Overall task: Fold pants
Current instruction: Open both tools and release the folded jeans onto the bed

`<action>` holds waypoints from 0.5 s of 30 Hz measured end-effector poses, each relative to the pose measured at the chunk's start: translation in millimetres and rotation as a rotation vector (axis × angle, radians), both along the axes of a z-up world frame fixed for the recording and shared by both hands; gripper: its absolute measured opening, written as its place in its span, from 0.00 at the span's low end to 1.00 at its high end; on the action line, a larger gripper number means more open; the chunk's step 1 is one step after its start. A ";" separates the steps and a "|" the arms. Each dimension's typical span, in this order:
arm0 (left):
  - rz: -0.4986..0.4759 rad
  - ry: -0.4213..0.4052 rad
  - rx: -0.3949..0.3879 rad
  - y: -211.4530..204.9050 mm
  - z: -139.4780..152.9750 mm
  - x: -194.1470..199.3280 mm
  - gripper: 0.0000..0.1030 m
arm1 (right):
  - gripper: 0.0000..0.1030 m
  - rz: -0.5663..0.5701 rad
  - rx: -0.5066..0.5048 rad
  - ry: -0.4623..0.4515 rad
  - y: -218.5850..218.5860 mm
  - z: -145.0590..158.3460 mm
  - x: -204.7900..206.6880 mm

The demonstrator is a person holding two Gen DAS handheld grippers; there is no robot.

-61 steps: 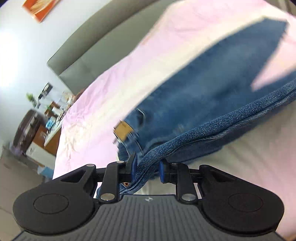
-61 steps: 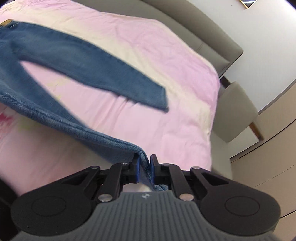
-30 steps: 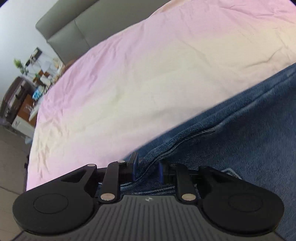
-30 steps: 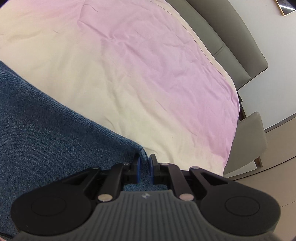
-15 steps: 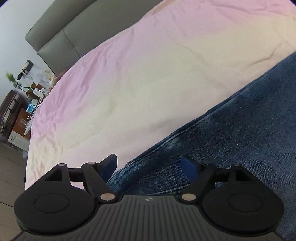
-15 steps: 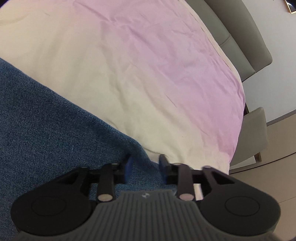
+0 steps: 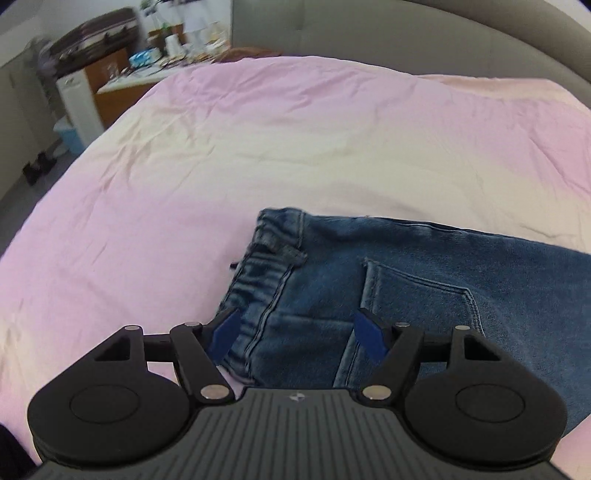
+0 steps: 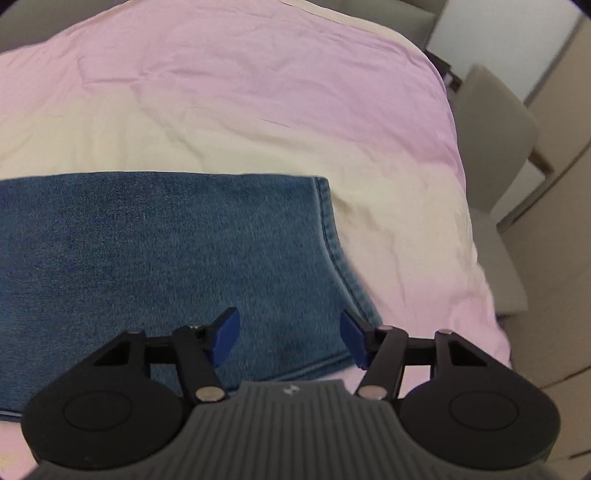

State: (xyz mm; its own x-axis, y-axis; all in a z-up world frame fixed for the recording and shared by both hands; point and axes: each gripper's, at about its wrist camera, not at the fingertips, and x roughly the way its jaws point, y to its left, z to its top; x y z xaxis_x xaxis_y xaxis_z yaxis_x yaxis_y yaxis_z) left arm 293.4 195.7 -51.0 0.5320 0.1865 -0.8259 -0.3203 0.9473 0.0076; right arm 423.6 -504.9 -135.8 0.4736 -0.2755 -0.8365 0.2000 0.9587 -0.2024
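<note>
Blue jeans (image 7: 406, 288) lie flat on the pink bed sheet (image 7: 221, 147), folded lengthwise with one leg over the other. In the left wrist view I see the waistband and a back pocket. My left gripper (image 7: 297, 334) is open and empty, hovering above the waist end. In the right wrist view the jeans' leg-hem end (image 8: 184, 240) lies flat on the sheet (image 8: 258, 92). My right gripper (image 8: 290, 338) is open and empty, just above the hem corner.
A grey headboard (image 7: 406, 33) runs along the far side of the bed. A cluttered side table (image 7: 122, 74) and a suitcase stand to the left. A beige chair (image 8: 495, 140) stands beside the bed's right edge.
Both grippers carried the near leg over onto the other leg, then opened and let go. Both have since lifted and pulled back, so the folded jeans show whole.
</note>
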 end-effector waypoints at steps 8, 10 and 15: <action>0.241 -0.101 -0.397 39.8 -48.9 -53.0 0.82 | 0.48 -0.306 0.320 -0.130 -64.4 -9.8 -55.7; 0.311 -0.146 -0.489 43.3 -61.3 -55.8 0.82 | 0.42 -0.358 0.390 -0.163 -76.1 -14.9 -55.1; 0.359 -0.146 -0.498 35.2 -76.2 -46.3 0.82 | 0.34 -0.388 0.432 -0.210 -84.6 -21.9 -35.7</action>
